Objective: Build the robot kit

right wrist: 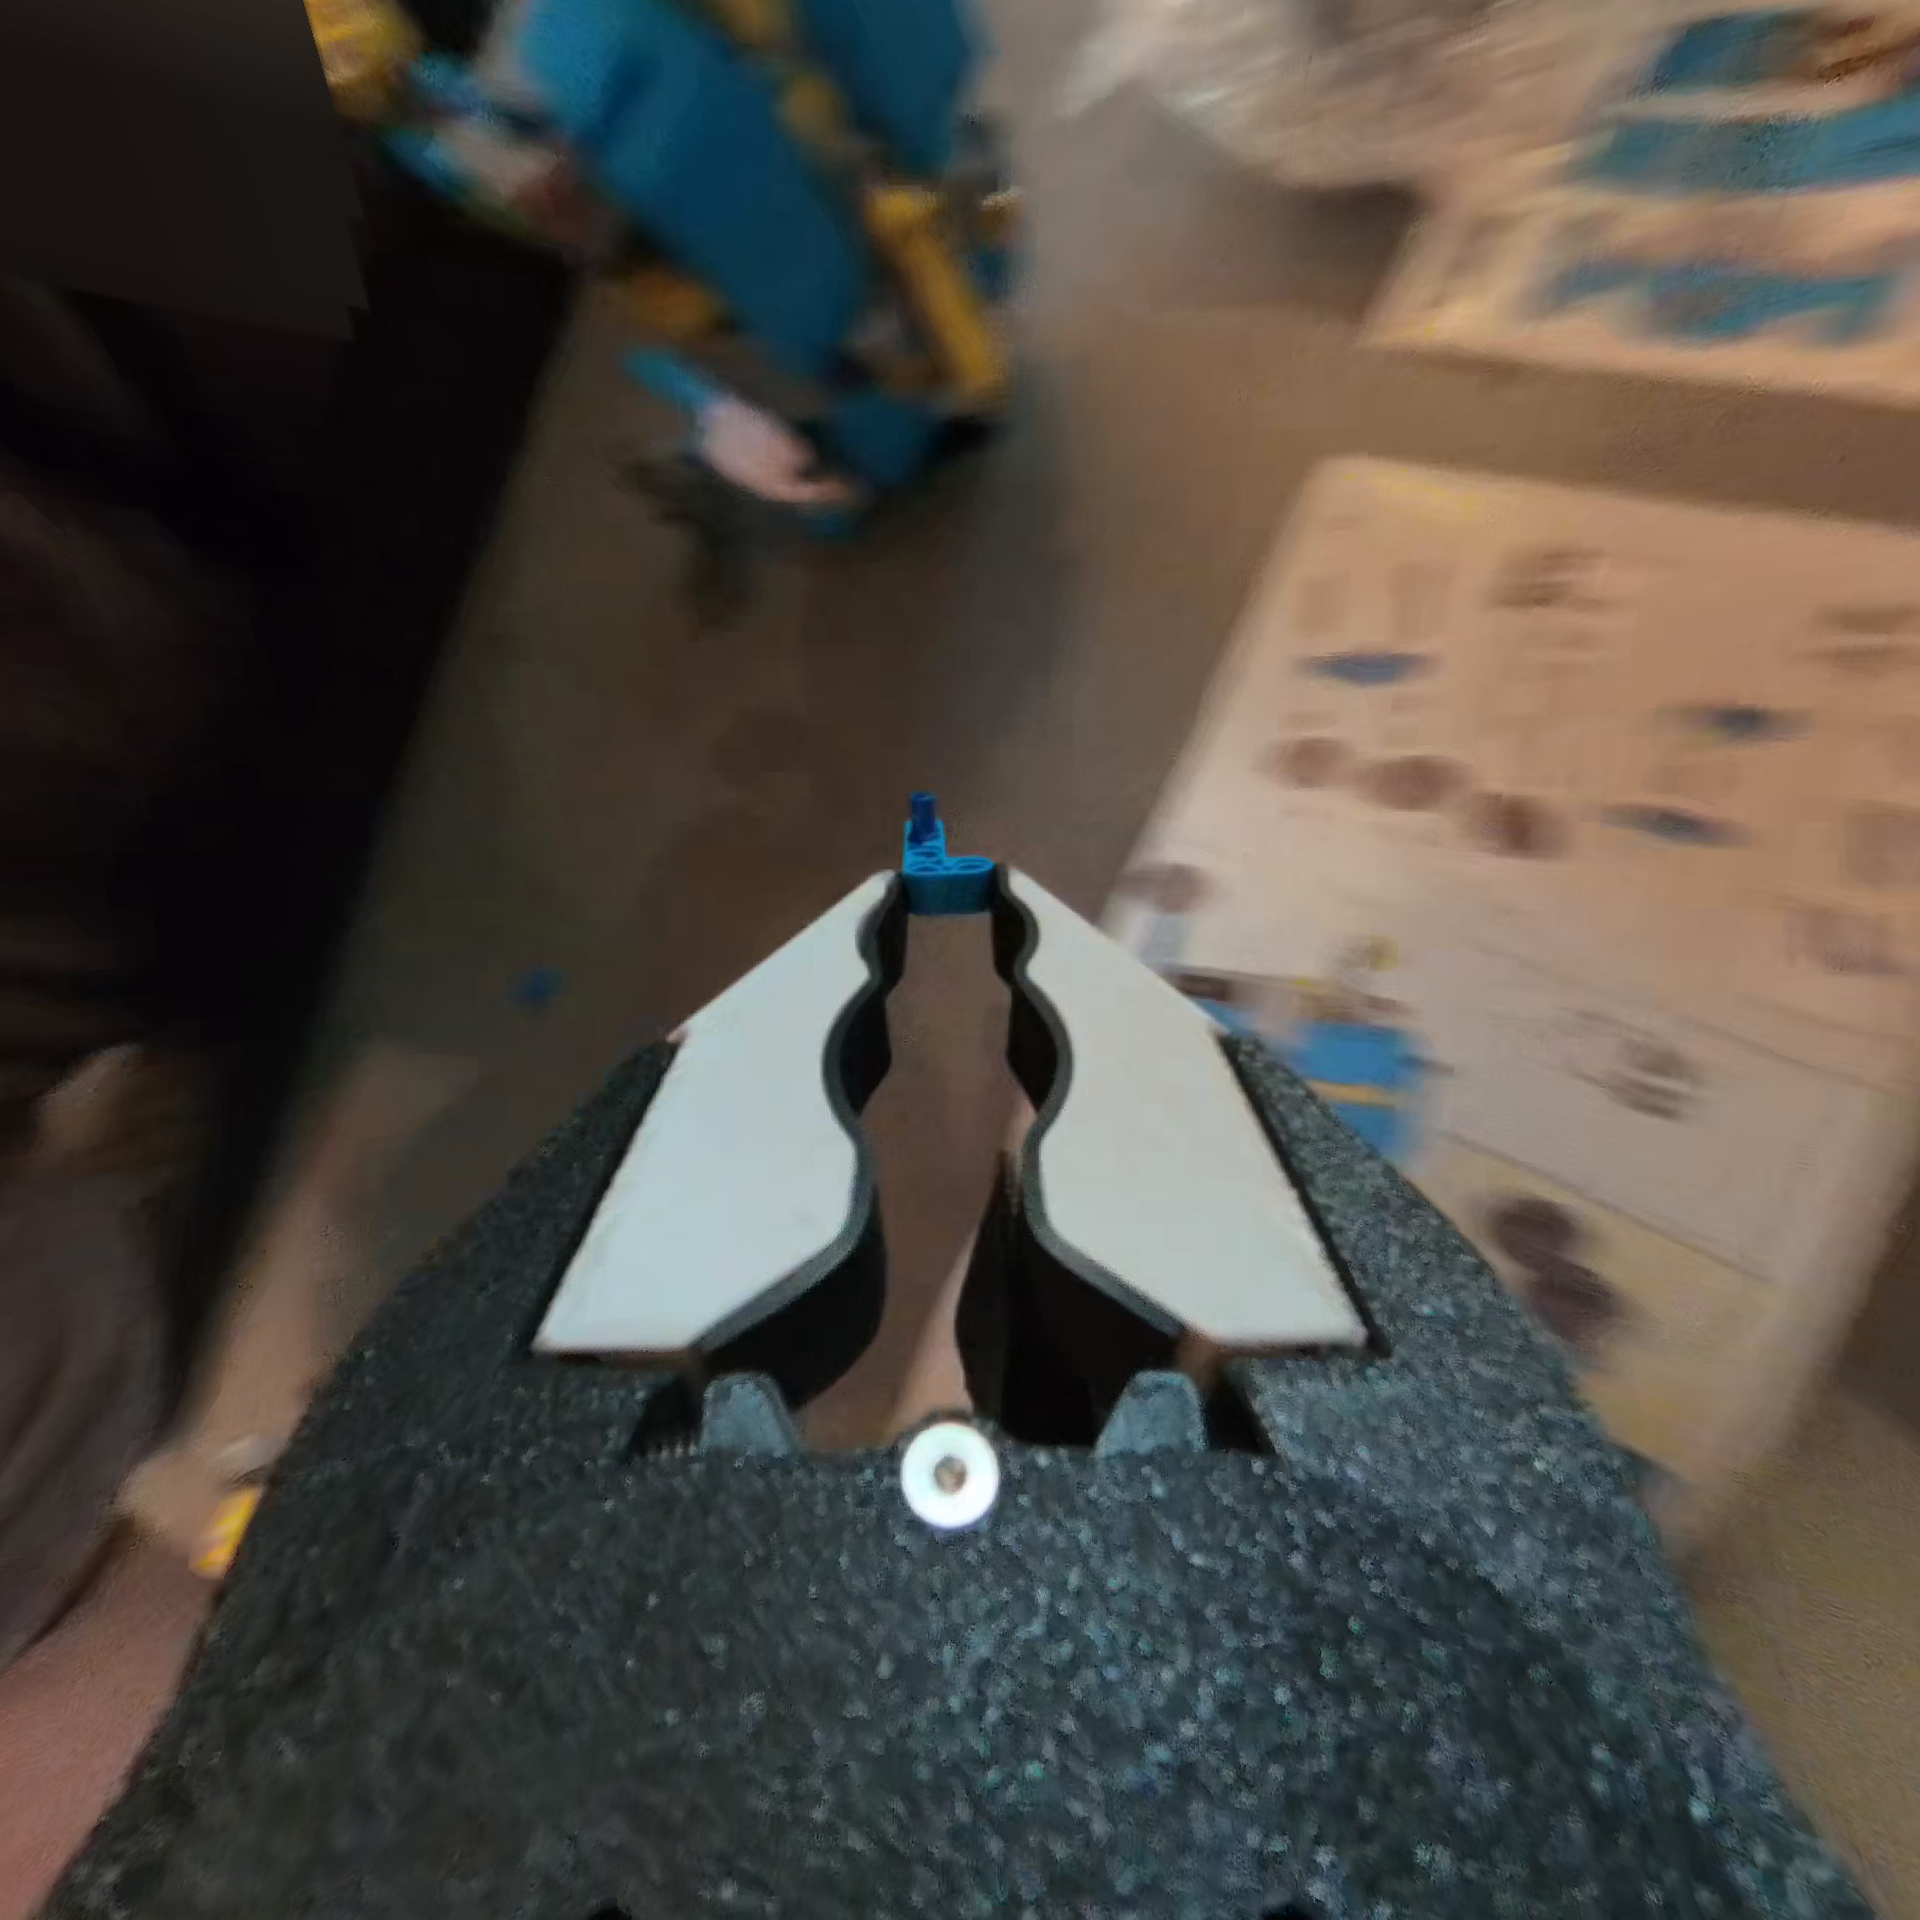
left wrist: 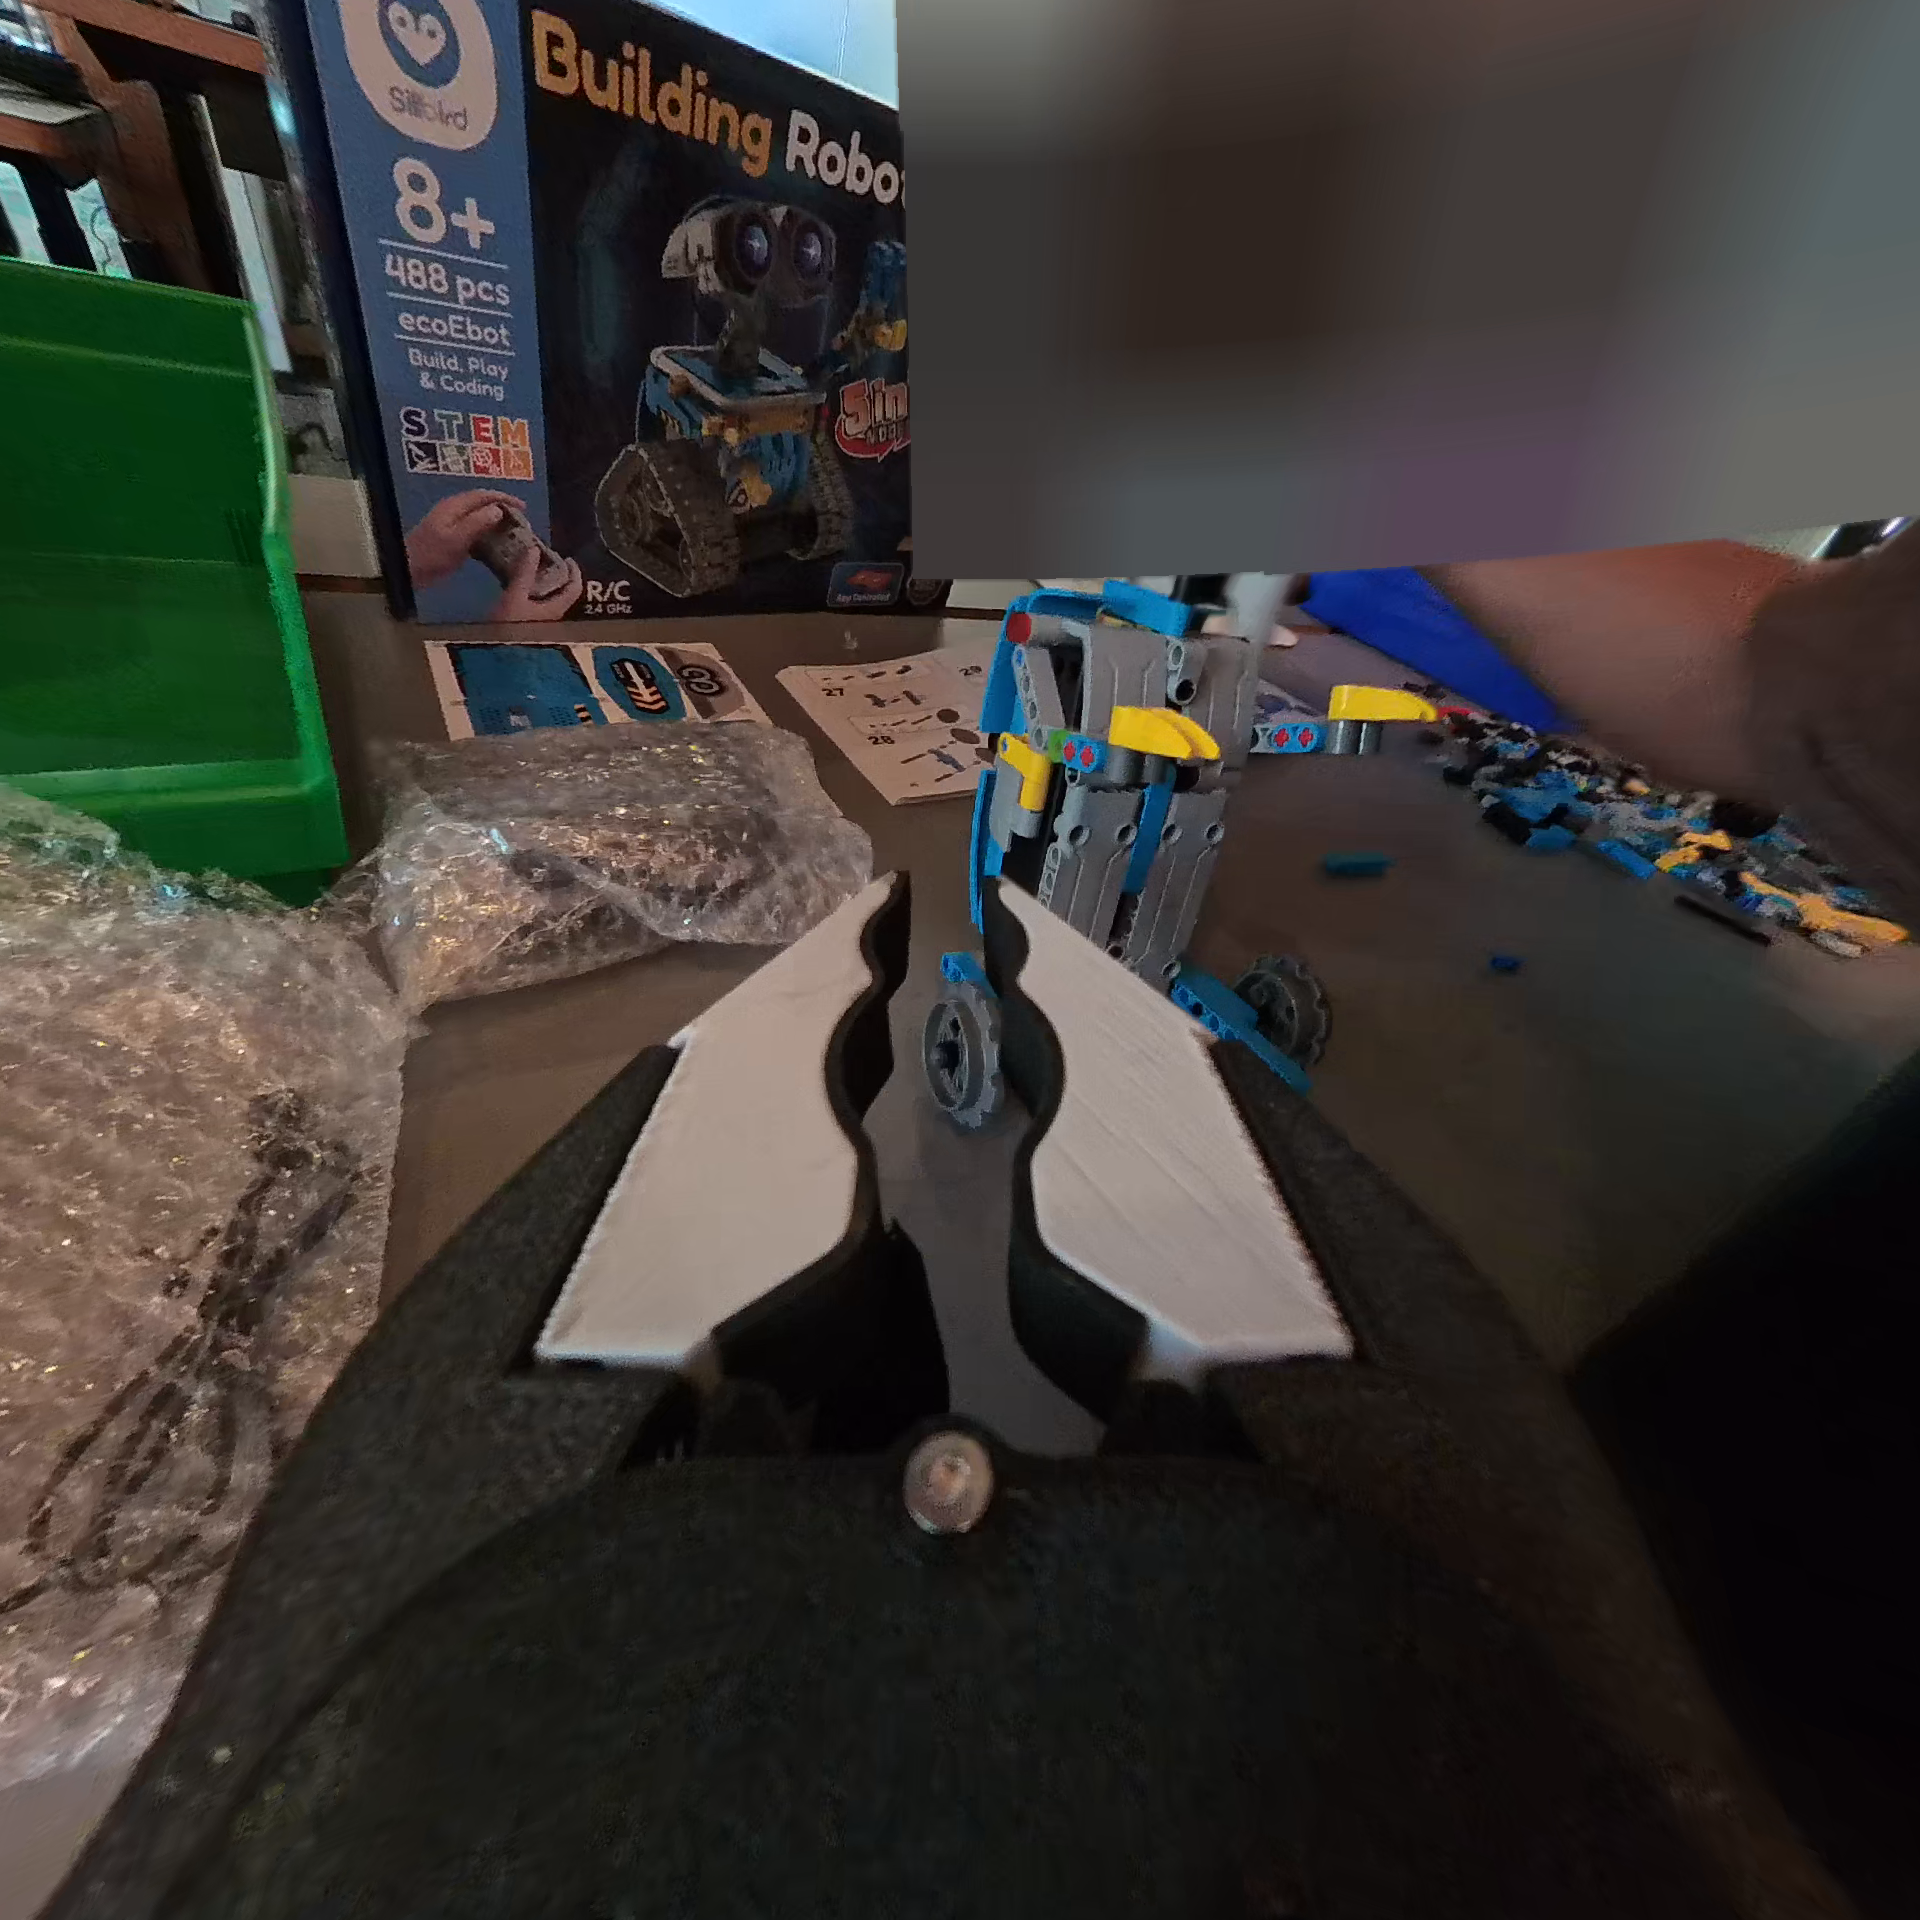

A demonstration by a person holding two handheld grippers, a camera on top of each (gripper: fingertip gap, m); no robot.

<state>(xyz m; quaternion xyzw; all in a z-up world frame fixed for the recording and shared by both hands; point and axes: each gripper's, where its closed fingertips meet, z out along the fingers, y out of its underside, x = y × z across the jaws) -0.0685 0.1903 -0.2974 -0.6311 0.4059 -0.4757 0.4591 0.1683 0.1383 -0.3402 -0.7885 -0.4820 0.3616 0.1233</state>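
My left gripper point(left wrist: 948, 883) is narrowed on the lower left corner of a blue, grey and yellow brick-built model point(left wrist: 1132, 790) that stands tilted on the dark table point(left wrist: 1507, 1091). A small grey wheel point(left wrist: 961, 1049) of the model shows between my fingers. My right gripper point(right wrist: 948, 878) is shut on a small blue angled connector piece point(right wrist: 943, 868) with a pin sticking up from it, held above the table. The right wrist view is motion-blurred, and the model point(right wrist: 727, 208) shows at its top left.
A toy kit box point(left wrist: 623, 312) stands at the back, with a sticker sheet point(left wrist: 592, 686) and an instruction sheet point(left wrist: 894, 727) before it. Bubble-wrap bundles point(left wrist: 603, 831) and a green bin point(left wrist: 135, 571) are left. Loose bricks point(left wrist: 1662, 831) and a person's hand point(left wrist: 1766, 707) are right. A booklet point(right wrist: 1558, 883) lies right. My hands' fingertips stand some 25 centimeters from each other.
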